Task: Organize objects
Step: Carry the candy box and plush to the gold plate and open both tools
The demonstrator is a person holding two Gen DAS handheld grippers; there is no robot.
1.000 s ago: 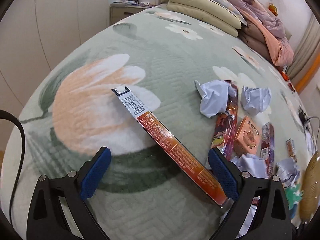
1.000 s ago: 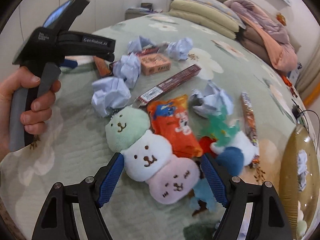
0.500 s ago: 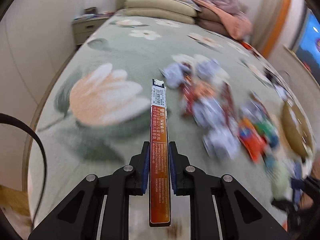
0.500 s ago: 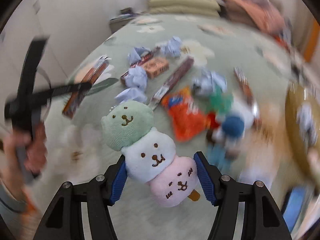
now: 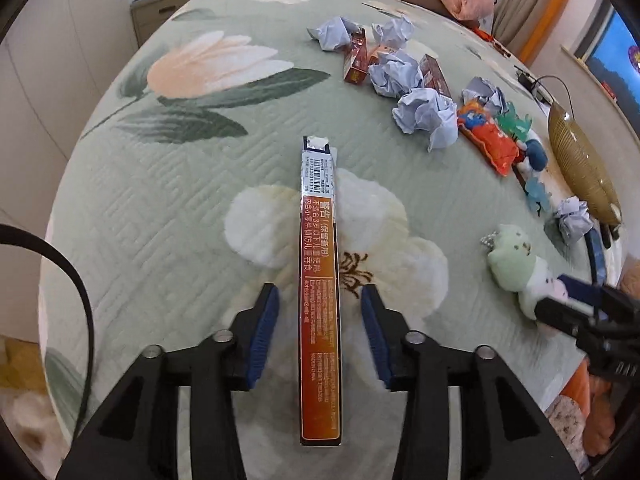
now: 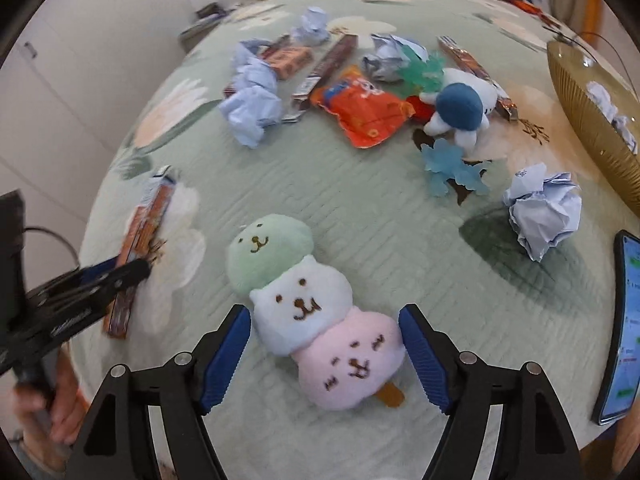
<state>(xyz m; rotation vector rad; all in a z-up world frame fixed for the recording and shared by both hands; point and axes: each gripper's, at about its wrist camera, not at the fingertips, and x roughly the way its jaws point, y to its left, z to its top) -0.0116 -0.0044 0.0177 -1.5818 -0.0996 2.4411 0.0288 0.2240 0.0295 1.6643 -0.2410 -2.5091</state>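
A long orange box (image 5: 320,296) lies on the green quilted bedspread (image 5: 180,184) between the fingers of my left gripper (image 5: 320,328). The jaws stand open, clear of the box on both sides. The box also shows in the right wrist view (image 6: 140,240). A plush toy of three stacked animal heads, green, white and pink (image 6: 308,312), lies on the bed between the open fingers of my right gripper (image 6: 326,356). The pads do not touch it. The plush also shows in the left wrist view (image 5: 516,264).
Crumpled paper balls (image 6: 252,112), an orange snack bag (image 6: 364,108), a blue-and-white plush (image 6: 460,108), teal plastic pieces (image 6: 452,168) and small boxes (image 6: 292,60) lie further back. A gold bowl (image 6: 592,120) stands right. A phone (image 6: 624,320) lies at the right edge.
My left gripper has opened and let go of the orange box, which now lies on the bed. My right gripper has opened wider around the plush, now resting on the bed.
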